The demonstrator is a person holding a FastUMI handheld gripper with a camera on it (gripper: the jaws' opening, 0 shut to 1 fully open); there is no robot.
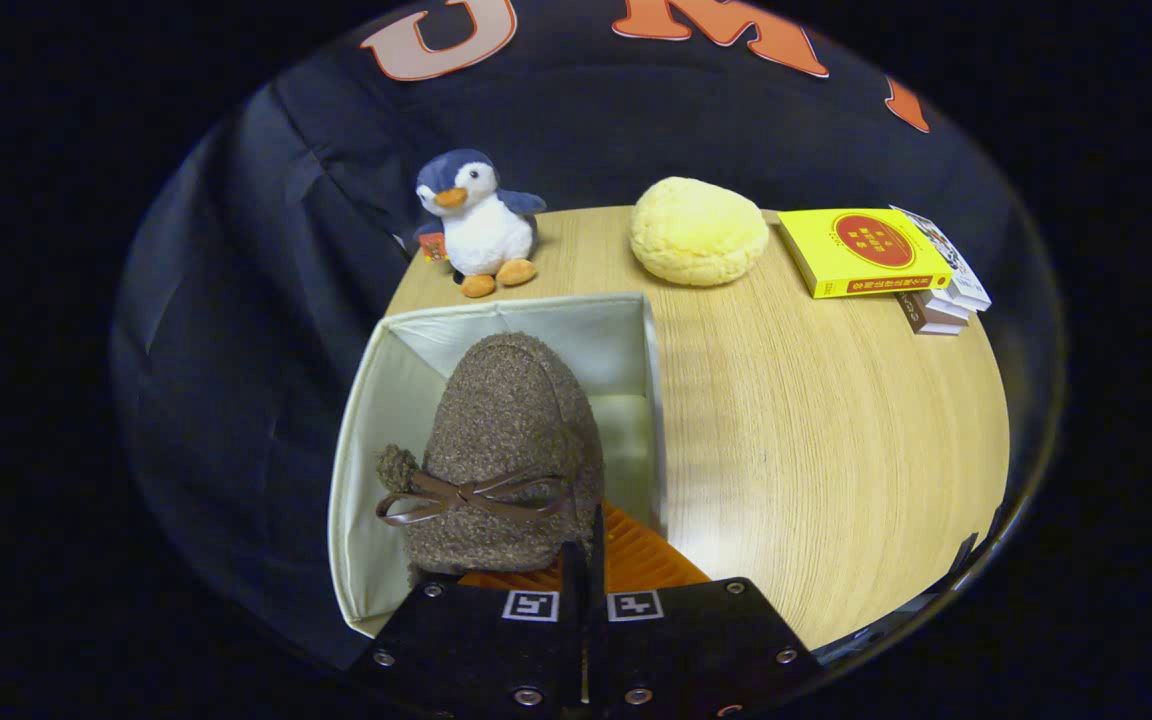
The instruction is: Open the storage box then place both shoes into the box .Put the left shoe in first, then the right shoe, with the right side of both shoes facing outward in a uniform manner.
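Note:
A brown fuzzy shoe (508, 440) with a brown bow hangs toe-forward over the open white storage box (361, 440), which stands at the table's left edge. My gripper (581, 570) is shut on the shoe's heel rim, the fingers pressed close together on it. The shoe sits between the box's walls, its toe pointing at the far wall. A second brown fuzzy patch (396, 468) shows just left of the bow, low inside the box; I cannot tell what it is. The box's pale floor (626, 430) shows to the right of the shoe.
Beyond the box stand a penguin plush toy (476, 220) and a yellow bun-shaped cushion (698, 232). A stack of books (876, 255) with a yellow one on top lies at the far right. The wooden table (816, 430) stretches to the right of the box.

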